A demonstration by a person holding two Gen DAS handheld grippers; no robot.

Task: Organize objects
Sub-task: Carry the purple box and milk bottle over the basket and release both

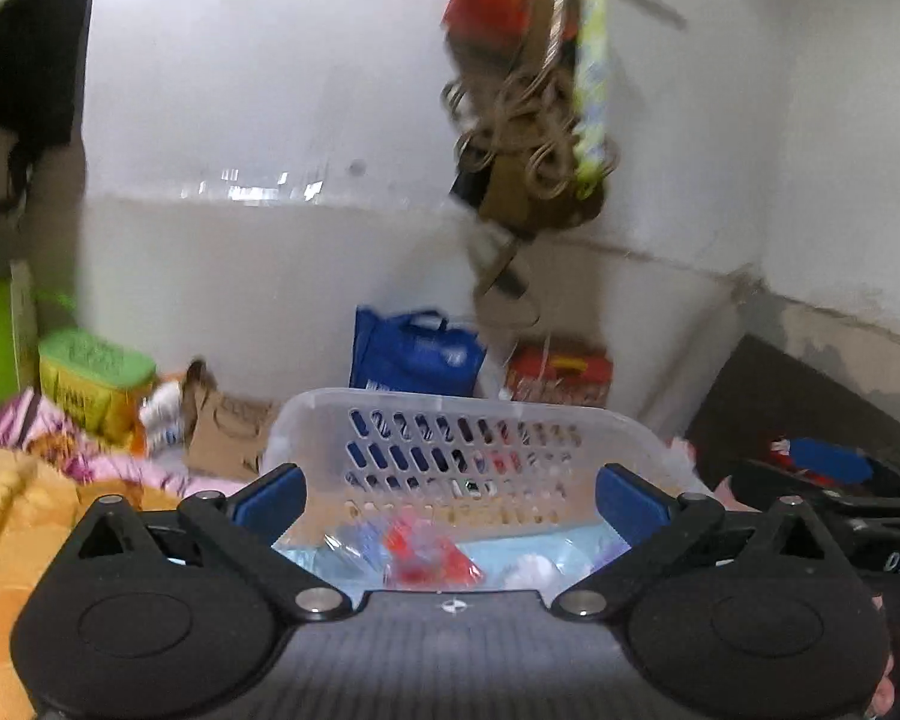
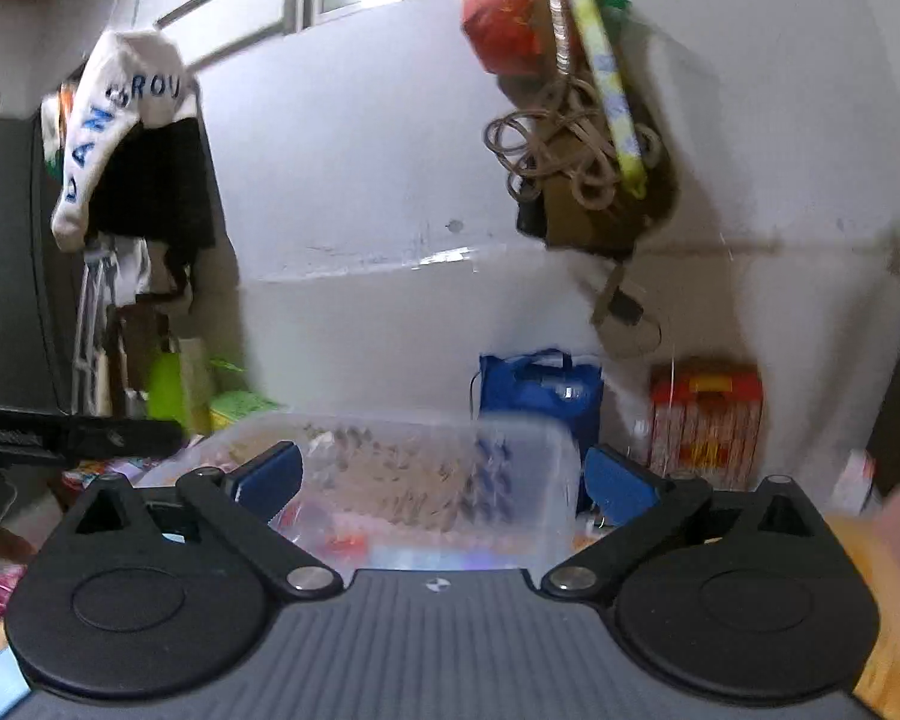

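Observation:
A clear plastic basket (image 1: 456,414) with slotted walls sits just ahead of my left gripper (image 1: 450,495), which is open and empty above its near side. Inside lie a red wrapped item (image 1: 432,552), a white lump (image 1: 531,570) and clear packets on a light blue base. In the right wrist view the same basket (image 2: 528,450) lies between the open, empty fingers of my right gripper (image 2: 444,477), blurred by motion. The other gripper shows at the left edge (image 2: 72,435).
A blue bag (image 1: 414,351) and a red box (image 1: 561,375) stand against the white wall. A green-lidded yellow tub (image 1: 93,375) and a brown paper bag (image 1: 222,429) lie left on patterned bedding (image 1: 24,510). Coiled rope and bags (image 2: 576,138) hang on the wall; clothes (image 2: 126,138) hang left.

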